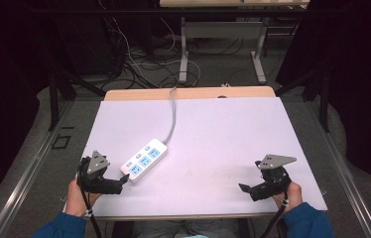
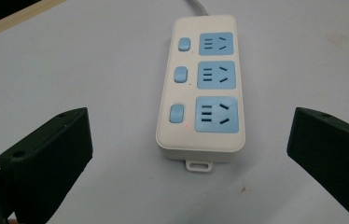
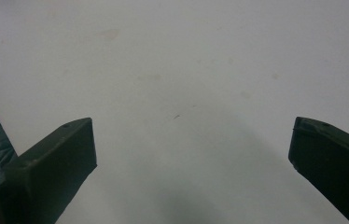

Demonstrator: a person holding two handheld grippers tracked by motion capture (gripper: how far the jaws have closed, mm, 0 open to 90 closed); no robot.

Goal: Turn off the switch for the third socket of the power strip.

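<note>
The white plastic power strip with blue sockets (image 2: 202,88) lies lengthwise just ahead of the left gripper (image 2: 189,158), its jaws spread wide and empty.

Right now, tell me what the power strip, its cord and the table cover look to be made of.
Power strip: likely hard moulded plastic, smooth white body with light blue socket faces and buttons, slight sheen.
Cord: grey, bends loosely, probably a rubbery or vinyl jacket.
Table cover: flat, matte pale sheet with faint smudges; paper or plastic, I cannot tell.
</note>
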